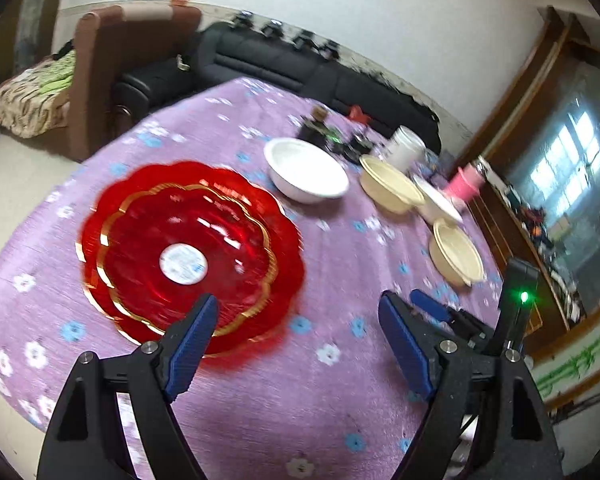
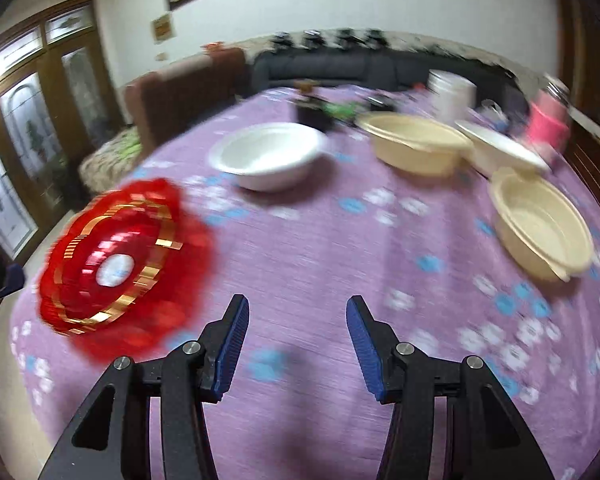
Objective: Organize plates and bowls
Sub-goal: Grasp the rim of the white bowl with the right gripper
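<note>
A stack of red scalloped plates with gold rims (image 1: pixel 188 256) lies on the purple flowered tablecloth (image 1: pixel 300 392); it also shows at the left of the right wrist view (image 2: pixel 124 264). A white bowl (image 1: pixel 306 170) (image 2: pixel 268 156), a cream bowl (image 1: pixel 392 186) (image 2: pixel 416 142), a tilted white bowl (image 1: pixel 440 202) (image 2: pixel 500 148) and a second cream bowl (image 1: pixel 456 252) (image 2: pixel 540 224) stand farther back. My left gripper (image 1: pixel 296 312) is open and empty, its left finger over the red plates' near edge. My right gripper (image 2: pixel 298 312) is open and empty above bare cloth.
A white jar (image 1: pixel 406 146), a pink container (image 1: pixel 464 184) and small dark items (image 1: pixel 320 130) stand at the table's far side. A black sofa (image 1: pixel 268 60) and a brown chair (image 1: pixel 100 72) are beyond it. The other gripper (image 1: pixel 516 320) shows at the right.
</note>
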The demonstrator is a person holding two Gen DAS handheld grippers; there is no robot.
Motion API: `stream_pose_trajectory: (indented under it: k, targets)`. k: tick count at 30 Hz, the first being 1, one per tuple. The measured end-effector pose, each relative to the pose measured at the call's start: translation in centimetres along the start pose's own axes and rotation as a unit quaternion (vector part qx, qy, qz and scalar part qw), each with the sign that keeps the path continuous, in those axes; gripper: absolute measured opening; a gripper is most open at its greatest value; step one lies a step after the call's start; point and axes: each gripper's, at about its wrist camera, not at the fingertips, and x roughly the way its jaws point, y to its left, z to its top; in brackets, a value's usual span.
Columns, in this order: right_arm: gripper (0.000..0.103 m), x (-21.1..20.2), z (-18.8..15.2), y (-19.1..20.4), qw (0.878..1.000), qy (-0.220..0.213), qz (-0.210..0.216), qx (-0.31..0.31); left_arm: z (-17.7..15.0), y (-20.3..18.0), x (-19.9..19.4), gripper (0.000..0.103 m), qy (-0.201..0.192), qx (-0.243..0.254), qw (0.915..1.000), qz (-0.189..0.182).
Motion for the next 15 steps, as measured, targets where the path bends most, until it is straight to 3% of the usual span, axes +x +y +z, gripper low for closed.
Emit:
stream_pose_trajectory:
  k: [7,15]
  targets:
    - [0.055,-0.6,0.1,-7.0,0.996,0.009,-0.009,0.089,-0.8,-0.7,1.8,0.082,0.021,-0.007,0.9998,-0.001]
    - [0.055,2.8,4.9,-5.9,0.991,0.022,0.06,0.12,-1.1,-0.2,2.1,0.082,0.023,-0.008,0.9997,0.003]
